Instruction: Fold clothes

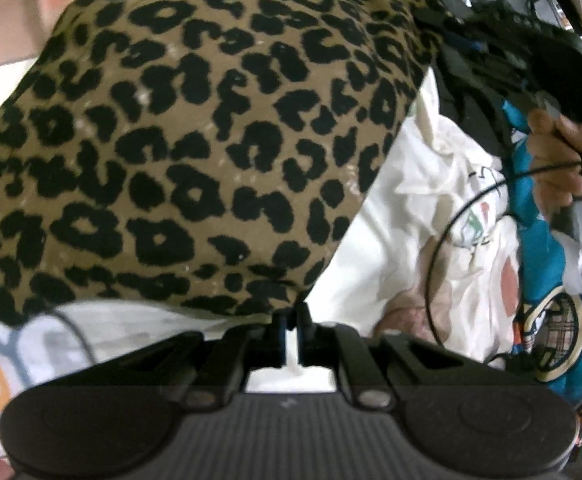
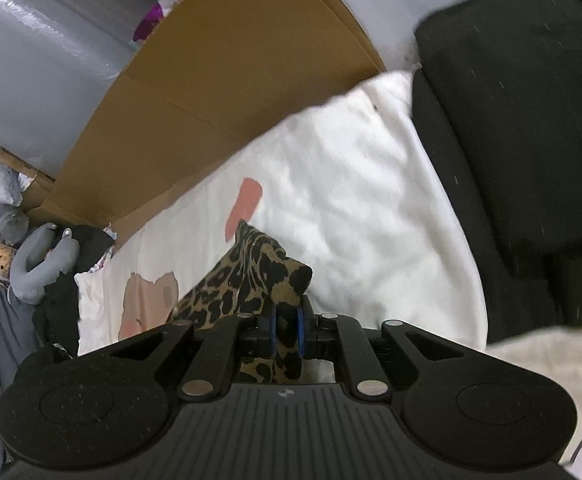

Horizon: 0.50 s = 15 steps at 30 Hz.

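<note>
A leopard-print garment (image 1: 179,136) hangs stretched across most of the left wrist view. My left gripper (image 1: 290,312) is shut on its lower edge, the fabric pinched between the blue pads. At the upper right of that view the right gripper (image 1: 439,16) holds the garment's far corner, with a hand (image 1: 559,148) on its handle. In the right wrist view my right gripper (image 2: 287,312) is shut on a bunched corner of the leopard-print garment (image 2: 251,276), which sticks up past the fingertips.
A white sheet with pink patches (image 2: 351,200) lies underneath. A brown cardboard panel (image 2: 219,80) stands behind it, and a black cushion (image 2: 523,112) is at the right. A white shirt (image 1: 451,184) and a blue printed garment (image 1: 551,320) lie at right. A black cable (image 1: 451,220) loops there.
</note>
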{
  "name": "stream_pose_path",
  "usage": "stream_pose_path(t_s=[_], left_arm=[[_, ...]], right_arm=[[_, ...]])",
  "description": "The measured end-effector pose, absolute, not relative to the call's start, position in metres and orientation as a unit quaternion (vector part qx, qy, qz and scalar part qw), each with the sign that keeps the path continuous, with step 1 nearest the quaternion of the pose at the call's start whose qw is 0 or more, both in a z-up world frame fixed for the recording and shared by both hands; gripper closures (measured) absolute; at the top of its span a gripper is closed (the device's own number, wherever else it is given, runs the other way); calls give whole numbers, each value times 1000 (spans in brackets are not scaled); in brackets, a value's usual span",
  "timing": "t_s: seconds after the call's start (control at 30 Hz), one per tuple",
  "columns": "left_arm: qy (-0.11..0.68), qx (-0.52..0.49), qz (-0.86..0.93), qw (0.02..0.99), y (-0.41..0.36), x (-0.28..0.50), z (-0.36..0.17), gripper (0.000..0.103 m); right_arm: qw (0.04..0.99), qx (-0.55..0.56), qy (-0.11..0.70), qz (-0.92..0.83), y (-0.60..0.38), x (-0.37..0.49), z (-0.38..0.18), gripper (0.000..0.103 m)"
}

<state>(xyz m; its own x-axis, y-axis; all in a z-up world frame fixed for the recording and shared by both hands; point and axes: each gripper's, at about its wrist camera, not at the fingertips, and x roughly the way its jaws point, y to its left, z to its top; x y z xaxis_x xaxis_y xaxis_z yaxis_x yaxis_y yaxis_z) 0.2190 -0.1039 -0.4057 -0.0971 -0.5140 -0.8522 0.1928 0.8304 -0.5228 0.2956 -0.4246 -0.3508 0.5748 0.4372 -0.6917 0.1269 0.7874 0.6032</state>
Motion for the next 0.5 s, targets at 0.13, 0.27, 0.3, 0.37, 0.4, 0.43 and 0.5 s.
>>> stream_pose_path(t_s=[0.13, 0.27, 0.3, 0.37, 0.4, 0.43, 0.5], left_arm=[[688, -127, -273, 661, -114, 220, -402, 98], [681, -133, -287, 660, -125, 220, -398, 99], [680, -135, -290, 660, -128, 220, -398, 99], [676, -137, -296, 661, -134, 221, -397, 99], [676, -137, -297, 660, -136, 221, -398, 99], [679, -136, -299, 657, -137, 221, -399, 99], [687, -134, -301, 648, -139, 221, -402, 98]], right_arm=[[837, 296, 449, 100, -427, 306, -344, 95], [845, 288, 440, 101, -431, 316, -338, 95], [846, 285, 439, 101, -431, 319, -338, 95], [847, 285, 438, 99, -433, 323, -340, 95], [847, 285, 438, 98, -434, 326, -341, 95], [846, 285, 440, 93, -435, 328, -344, 95], [844, 285, 448, 78, -437, 330, -352, 93]])
